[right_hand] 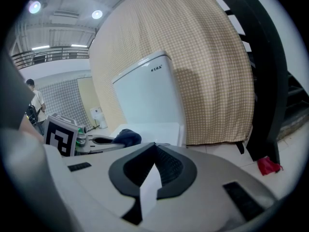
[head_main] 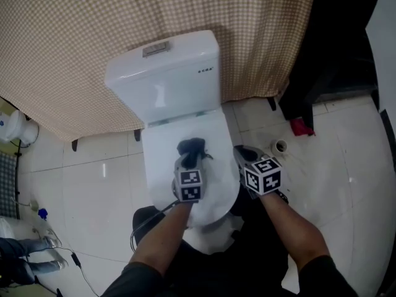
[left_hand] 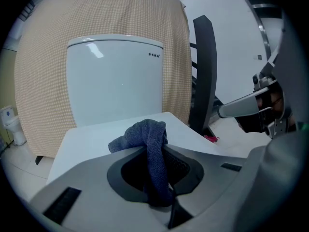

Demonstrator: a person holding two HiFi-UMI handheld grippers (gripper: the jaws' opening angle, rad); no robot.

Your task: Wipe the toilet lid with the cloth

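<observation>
The white toilet has its lid [head_main: 164, 166] down, under the tank [head_main: 167, 79]. My left gripper [head_main: 190, 158] hovers over the middle of the lid, shut on a dark blue cloth [head_main: 192, 146]. In the left gripper view the cloth [left_hand: 145, 134] bunches out ahead of the jaws and hangs down between them, above the lid [left_hand: 87, 139]. My right gripper [head_main: 242, 154] stays at the lid's right edge, shut with nothing in it. The right gripper view shows its jaws [right_hand: 154, 148] closed together, with the left gripper [right_hand: 99, 141] and the cloth [right_hand: 126, 137] off to the left.
A beige checked curtain [head_main: 86, 36] hangs behind the tank. A black frame [head_main: 322, 73] stands at the right, with a red object [head_main: 302, 127] and a small round object [head_main: 279, 146] on the tiled floor. Cables [head_main: 74, 258] lie at lower left. A person [right_hand: 33, 100] stands far off.
</observation>
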